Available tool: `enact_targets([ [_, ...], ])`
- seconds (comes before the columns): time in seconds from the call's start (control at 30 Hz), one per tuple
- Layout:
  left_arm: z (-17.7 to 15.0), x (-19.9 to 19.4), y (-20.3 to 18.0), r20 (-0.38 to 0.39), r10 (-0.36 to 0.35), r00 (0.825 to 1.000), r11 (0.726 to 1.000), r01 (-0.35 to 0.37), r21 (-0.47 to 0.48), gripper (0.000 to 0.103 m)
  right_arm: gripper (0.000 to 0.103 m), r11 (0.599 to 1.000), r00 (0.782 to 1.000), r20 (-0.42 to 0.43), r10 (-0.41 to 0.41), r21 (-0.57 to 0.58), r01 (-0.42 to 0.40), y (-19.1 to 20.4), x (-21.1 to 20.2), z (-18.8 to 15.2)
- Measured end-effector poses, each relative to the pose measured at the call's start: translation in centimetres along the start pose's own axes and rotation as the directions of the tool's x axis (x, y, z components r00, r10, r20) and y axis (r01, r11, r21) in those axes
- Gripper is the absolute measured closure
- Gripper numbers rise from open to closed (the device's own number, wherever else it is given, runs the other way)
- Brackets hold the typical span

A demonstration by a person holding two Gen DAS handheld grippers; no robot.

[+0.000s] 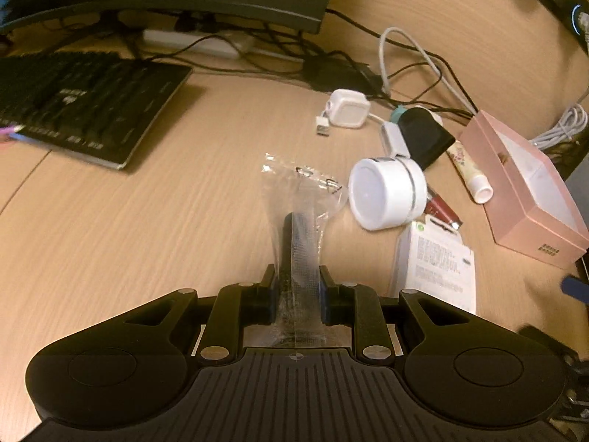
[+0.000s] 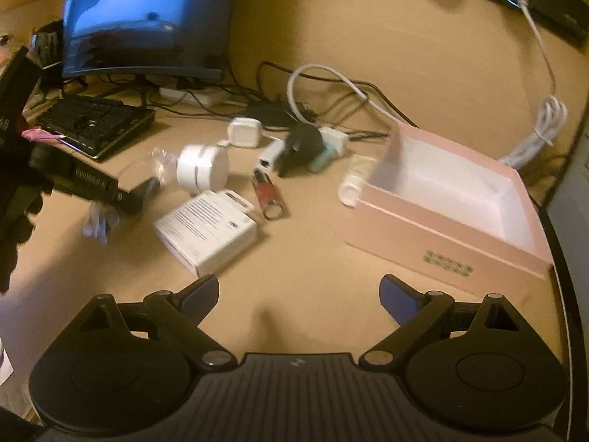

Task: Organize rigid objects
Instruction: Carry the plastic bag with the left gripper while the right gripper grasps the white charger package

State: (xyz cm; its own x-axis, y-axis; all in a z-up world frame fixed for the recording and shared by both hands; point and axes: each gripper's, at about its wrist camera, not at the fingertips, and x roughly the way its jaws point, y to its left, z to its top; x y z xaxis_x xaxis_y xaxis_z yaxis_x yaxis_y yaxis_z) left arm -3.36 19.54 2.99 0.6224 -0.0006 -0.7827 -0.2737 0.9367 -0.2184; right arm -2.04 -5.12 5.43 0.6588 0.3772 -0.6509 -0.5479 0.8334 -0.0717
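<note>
Here, the left gripper (image 1: 297, 287) is clamping a dark flat object sealed in a crinkly clear plastic bag (image 1: 300, 221), its blue-padded jaws pressing both sides while the bag's upper end is sticking out over the wood-grain desk (image 1: 147, 221). Only the left wrist view is showing this grip closely; in the right wrist view the same bag (image 2: 99, 217) is appearing as a blurred shape left of the pink box (image 2: 449, 217). The right gripper (image 2: 299, 291) is hovering with its jaws spread wide and nothing between them, above bare desk just before the pink box. That box, a rectangular cardboard tray with a white lining, is sitting open and showing no contents in the right wrist view. Left of the pink box, a flat white carton (image 2: 206, 232) with printed text is lying near a red nail clipper (image 2: 267, 195), and a smooth white round case (image 2: 202, 167) is lying on its side beyond them. Farther behind, a small white square charger (image 2: 244, 132), a black adapter (image 2: 300, 145) and tangled cables are lying before a black keyboard (image 2: 95, 121) and a monitor (image 2: 147, 22).
</note>
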Motion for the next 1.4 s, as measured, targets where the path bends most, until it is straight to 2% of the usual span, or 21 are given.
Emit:
enact_targets([
  [0.23,-1.0,-1.3,0.6,0.004,0.014,1.000,1.000,-0.014,-0.019,0.077,0.008,0.996,0.996,-0.012,0.087,0.022,-0.087,3.2,3.4,2.7],
  [0.33,-1.0,-1.4,0.8,0.021,0.040,0.999,0.998,-0.038,-0.054,0.075,0.008,0.997,0.999,-0.018,0.040,0.065,-0.039,4.6,5.9,4.3],
  [0.43,-0.7,-1.5,1.0,0.029,0.032,0.999,0.997,-0.030,-0.071,0.075,0.008,0.994,0.997,-0.075,-0.009,0.109,0.017,5.3,8.2,5.1],
  [0.5,-0.5,-1.1,0.8,0.014,0.029,0.999,0.998,-0.028,-0.061,0.075,0.008,0.990,0.997,-0.075,-0.003,0.140,0.014,5.1,8.3,4.9],
  [0.7,0.0,-0.2,-0.5,0.000,0.061,0.998,0.998,-0.061,0.020,0.074,0.008,0.994,0.997,-0.059,-0.046,0.100,0.052,4.7,6.2,3.6],
  [0.8,0.0,0.0,-0.7,-0.002,0.071,0.997,0.997,-0.071,0.030,0.074,0.008,0.989,0.999,-0.046,0.026,0.145,-0.019,4.4,5.6,3.5],
  [0.93,-0.1,-0.1,-0.8,-0.002,0.073,0.997,0.997,-0.073,0.037,0.074,0.008,0.996,0.998,-0.061,0.027,0.091,-0.022,5.8,6.5,3.2],
  [1.0,-0.1,-0.1,-0.6,-0.001,0.068,0.998,0.997,-0.068,0.030,0.074,0.008,1.000,0.998,-0.065,-0.012,0.027,0.014,6.2,6.3,2.7],
  [1.1,-0.2,-0.2,-0.7,0.004,0.070,0.998,0.997,-0.070,0.033,0.074,0.008,0.987,0.989,-0.004,-0.150,-0.057,0.149,6.2,5.2,1.4],
  [1.13,-0.2,-0.2,-0.9,0.007,0.074,0.997,0.996,-0.074,0.040,0.074,0.008,0.988,0.989,0.006,-0.147,-0.048,0.147,5.9,4.9,1.2],
  [1.27,-0.4,-0.1,-1.1,0.018,0.084,0.996,0.994,-0.085,0.065,0.074,0.008,0.996,1.000,-0.015,-0.025,0.085,0.026,4.5,4.7,2.0],
  [1.33,-0.6,-0.2,-1.2,0.027,0.088,0.996,0.994,-0.090,0.062,0.074,0.008,0.988,1.000,-0.013,-0.012,0.151,0.014,4.4,5.2,3.0],
  [1.4,-0.7,-0.1,-1.4,0.034,0.096,0.995,0.993,-0.098,0.068,0.074,0.008,0.982,0.999,-0.026,-0.041,0.182,0.045,4.8,6.2,4.1],
])
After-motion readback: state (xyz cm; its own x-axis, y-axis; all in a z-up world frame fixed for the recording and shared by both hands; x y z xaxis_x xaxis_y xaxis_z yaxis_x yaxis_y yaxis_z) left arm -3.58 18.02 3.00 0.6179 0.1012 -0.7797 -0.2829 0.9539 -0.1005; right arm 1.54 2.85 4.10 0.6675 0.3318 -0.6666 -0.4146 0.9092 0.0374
